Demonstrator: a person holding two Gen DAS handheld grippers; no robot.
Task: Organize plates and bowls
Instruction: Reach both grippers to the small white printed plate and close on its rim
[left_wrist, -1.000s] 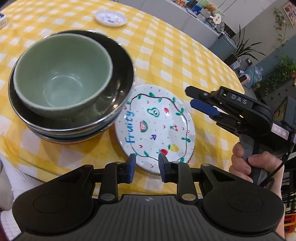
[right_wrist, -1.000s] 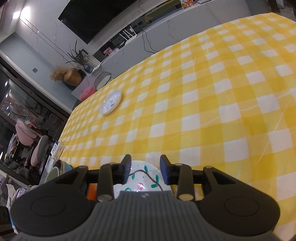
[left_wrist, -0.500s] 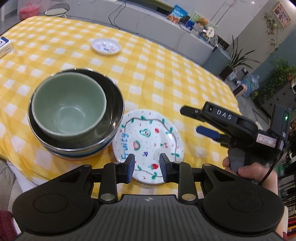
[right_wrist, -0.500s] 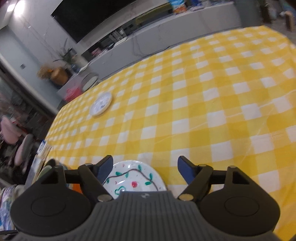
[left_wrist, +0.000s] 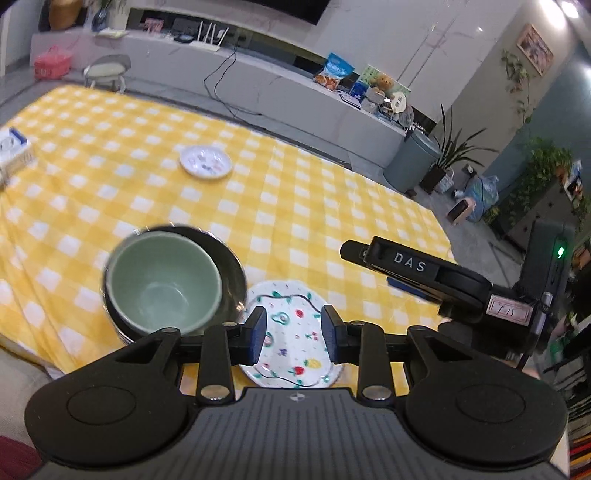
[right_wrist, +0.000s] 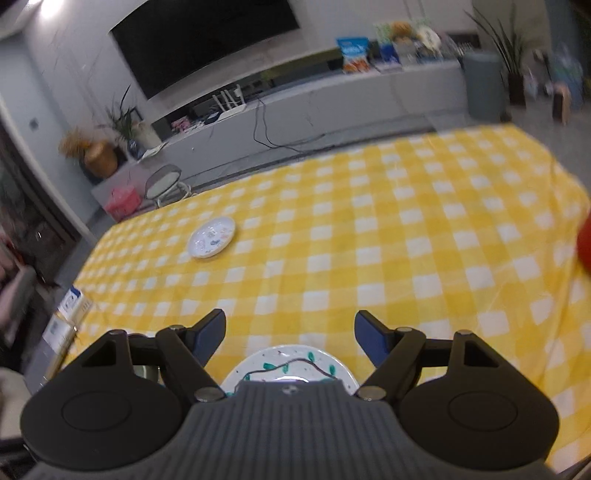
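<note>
A green bowl (left_wrist: 162, 284) sits nested in a dark bowl (left_wrist: 232, 273) near the table's front edge. Beside it on the right lies a white fruit-patterned plate (left_wrist: 291, 343), also showing in the right wrist view (right_wrist: 291, 363). A small white plate (left_wrist: 205, 162) lies far across the yellow checked cloth, and shows in the right wrist view too (right_wrist: 212, 242). My left gripper (left_wrist: 293, 334) hovers above the fruit plate, jaws narrowly apart and empty. My right gripper (right_wrist: 290, 332) is open wide and empty, raised to the right of the plate (left_wrist: 406, 266).
A blue and white box (left_wrist: 13, 147) lies at the table's left edge, seen also in the right wrist view (right_wrist: 72, 302). Beyond the table are a long grey cabinet (left_wrist: 258, 96), a stool (left_wrist: 107, 70) and a grey bin (left_wrist: 413, 158).
Both grippers have lifted up and back from the dishes, so more of the table and room shows. My right gripper has opened wide. The dishes have not moved.
</note>
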